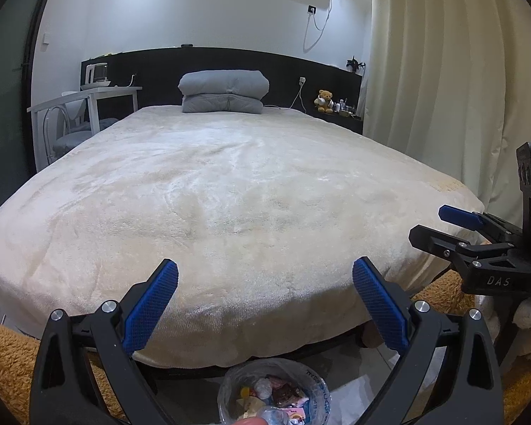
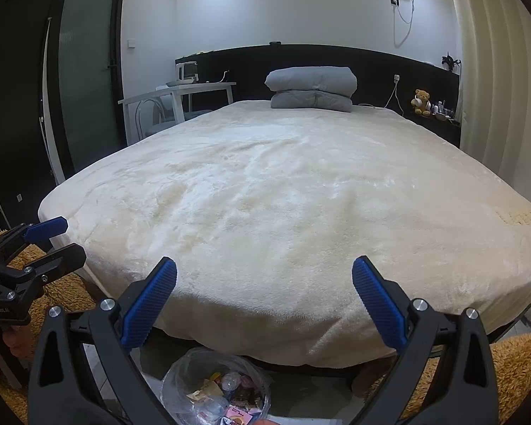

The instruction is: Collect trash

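Both claws are hanging over the foot of the bed (image 1: 230,191), pointed toward the headboard and tilted down a bit. The left claw (image 1: 265,272) is spread as wide as it goes, blue pads (image 1: 148,311) splayed out with only the cream blanket showing between them, so it's holding nothing. Same deal with the right claw (image 2: 264,269): wide open, and empty. The trash bin (image 1: 274,393) sits on the floor right at the foot of the bed, lined with a clear plastic bag, mouth facing straight up. It's round, so no real long axis to speak of. In the left view it's at 6 o'clock from the claw, below the gap between the fingers and a touch toward the right finger, well apart from the pads. In the right view the trash bin (image 2: 216,389) is at about 7 o'clock, tucked closer to the left finger. Inside is a jumble of wrappers (image 1: 286,395) and crumpled packets, too mixed up to say which way any piece points. The right claw also pokes in at 3 o'clock in the left view, level with the bed's corner. Fuzzy orange rug (image 2: 520,364) on the floor either side of the bin.
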Motion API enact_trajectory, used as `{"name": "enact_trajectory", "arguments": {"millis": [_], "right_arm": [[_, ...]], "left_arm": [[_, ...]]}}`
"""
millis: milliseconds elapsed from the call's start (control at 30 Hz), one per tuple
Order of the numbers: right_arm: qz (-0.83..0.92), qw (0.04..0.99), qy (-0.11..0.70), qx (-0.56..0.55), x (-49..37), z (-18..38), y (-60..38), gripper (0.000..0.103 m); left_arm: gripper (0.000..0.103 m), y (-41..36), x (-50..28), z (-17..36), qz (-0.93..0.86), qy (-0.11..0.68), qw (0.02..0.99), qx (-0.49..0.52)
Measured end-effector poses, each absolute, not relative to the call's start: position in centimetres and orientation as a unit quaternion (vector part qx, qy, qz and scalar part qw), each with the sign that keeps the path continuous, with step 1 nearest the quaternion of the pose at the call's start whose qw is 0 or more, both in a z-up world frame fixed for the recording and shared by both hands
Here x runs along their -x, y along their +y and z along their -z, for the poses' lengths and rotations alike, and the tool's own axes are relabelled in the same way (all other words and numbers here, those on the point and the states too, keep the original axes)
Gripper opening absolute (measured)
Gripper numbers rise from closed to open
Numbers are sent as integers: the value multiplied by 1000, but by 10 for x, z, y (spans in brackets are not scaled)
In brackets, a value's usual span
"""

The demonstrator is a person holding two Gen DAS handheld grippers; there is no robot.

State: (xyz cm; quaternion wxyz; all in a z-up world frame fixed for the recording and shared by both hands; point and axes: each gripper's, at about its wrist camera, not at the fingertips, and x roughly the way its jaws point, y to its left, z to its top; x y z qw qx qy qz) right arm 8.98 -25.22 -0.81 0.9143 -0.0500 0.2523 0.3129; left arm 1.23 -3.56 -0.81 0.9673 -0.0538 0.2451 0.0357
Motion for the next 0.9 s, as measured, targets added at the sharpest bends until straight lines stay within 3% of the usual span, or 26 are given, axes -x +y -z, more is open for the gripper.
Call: {"name": "enact_trajectory", "arguments": {"millis": [900], "right_arm": [[-304,918,248,57,-89,7,-253,98]], "left_arm": [[97,-37,-12,5,-43,237,969,49]]}}
